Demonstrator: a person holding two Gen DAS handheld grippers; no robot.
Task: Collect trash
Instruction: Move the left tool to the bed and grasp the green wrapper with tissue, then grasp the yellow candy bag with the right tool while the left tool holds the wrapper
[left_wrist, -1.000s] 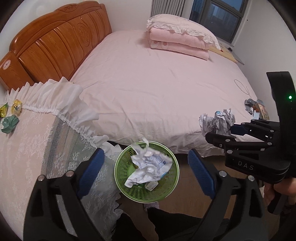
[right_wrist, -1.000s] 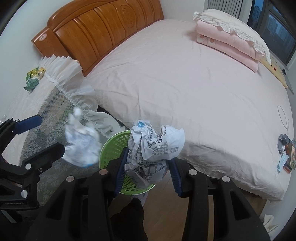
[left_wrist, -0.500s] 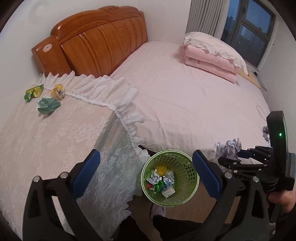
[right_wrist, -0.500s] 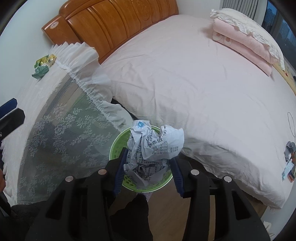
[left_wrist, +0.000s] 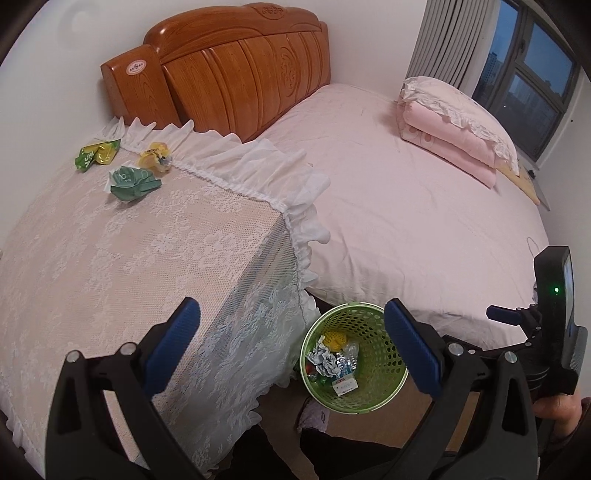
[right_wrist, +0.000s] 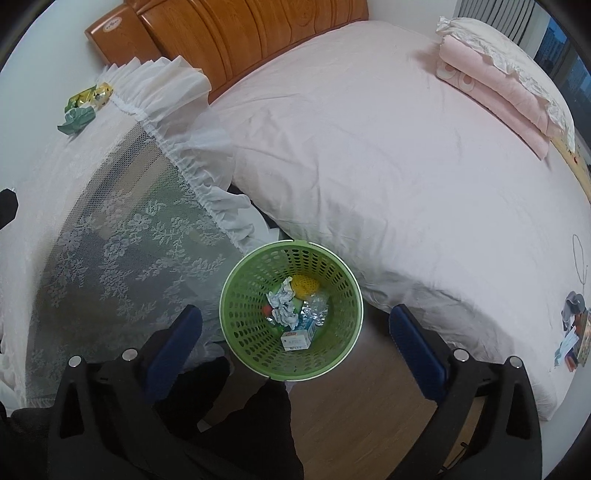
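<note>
Both grippers stood wide open and held nothing: the left gripper (left_wrist: 291, 350) had its blue ribbed pads (left_wrist: 171, 350) spread far apart, one over the lace cloth and the other over the basket's edge, touching neither, and the right gripper (right_wrist: 295, 343) hung directly above the green basket (right_wrist: 236, 295) with its fingers equally parted on either side of the rim. The basket, a round plastic bin with perforated walls, sat on the wooden floor (right_wrist: 362, 417) in the gap between the bed (right_wrist: 369, 147) and the lace-covered table (left_wrist: 110, 258). Inside it lay the collected trash: crumpled white paper (right_wrist: 282, 306), a yellow mesh ball (right_wrist: 306, 284), shiny clear wrapping (right_wrist: 318, 308) and a small white carton (right_wrist: 295, 339). On the table's floral lace, near its frilled far edge, three pieces remained close together: a green-yellow wrapper (left_wrist: 96, 154), a crinkled yellow wrapper (left_wrist: 155, 157) and a crushed green packet (left_wrist: 133, 181). More scraps (right_wrist: 574, 336) lay at the bed's near right edge. The smooth pink sheet carried a folded pink quilt (left_wrist: 454, 140) under a frilled pillow, before a carved wooden headboard (left_wrist: 240, 66).
</note>
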